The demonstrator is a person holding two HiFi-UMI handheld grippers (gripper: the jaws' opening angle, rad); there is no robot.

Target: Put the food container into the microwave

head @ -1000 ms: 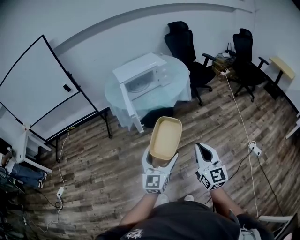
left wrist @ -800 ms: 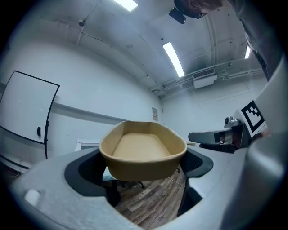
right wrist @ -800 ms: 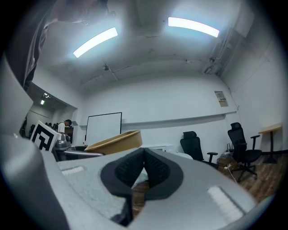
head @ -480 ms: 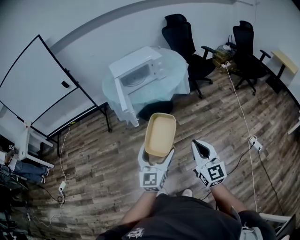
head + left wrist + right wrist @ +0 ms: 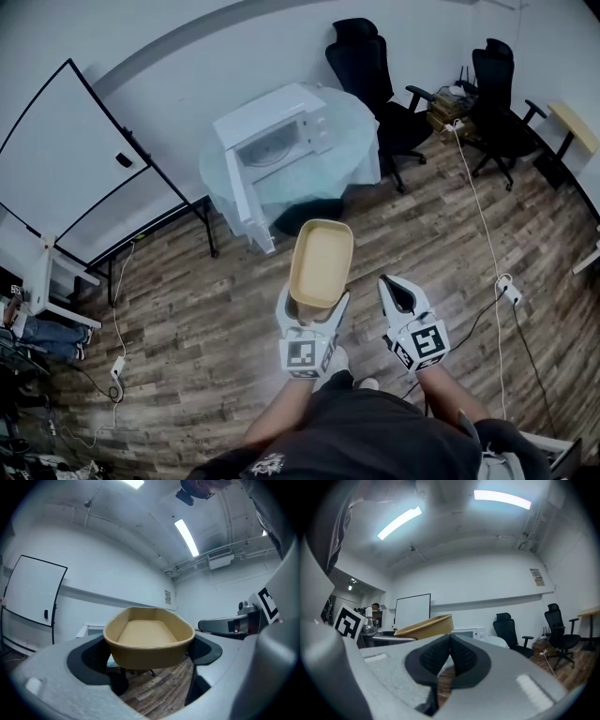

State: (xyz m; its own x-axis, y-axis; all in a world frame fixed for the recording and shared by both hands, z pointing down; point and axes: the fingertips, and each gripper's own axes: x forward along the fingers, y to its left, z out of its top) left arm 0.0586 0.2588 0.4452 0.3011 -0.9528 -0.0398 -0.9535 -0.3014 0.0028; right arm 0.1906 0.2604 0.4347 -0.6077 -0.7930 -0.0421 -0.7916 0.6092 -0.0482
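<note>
L gripper point(image 5: 314, 303) clamps the near end of a tan oblong open-top food container point(image 5: 322, 263); tub juts fwd from its jaws, roughly level, above the wood floor point(image 5: 187, 319); R gripper point(image 5: 395, 291) just right of it, jaws pressed together, nothing btwn; white microwave point(image 5: 272, 141), door open, on a round table point(image 5: 361, 141) well ahead of L gripper.
</note>
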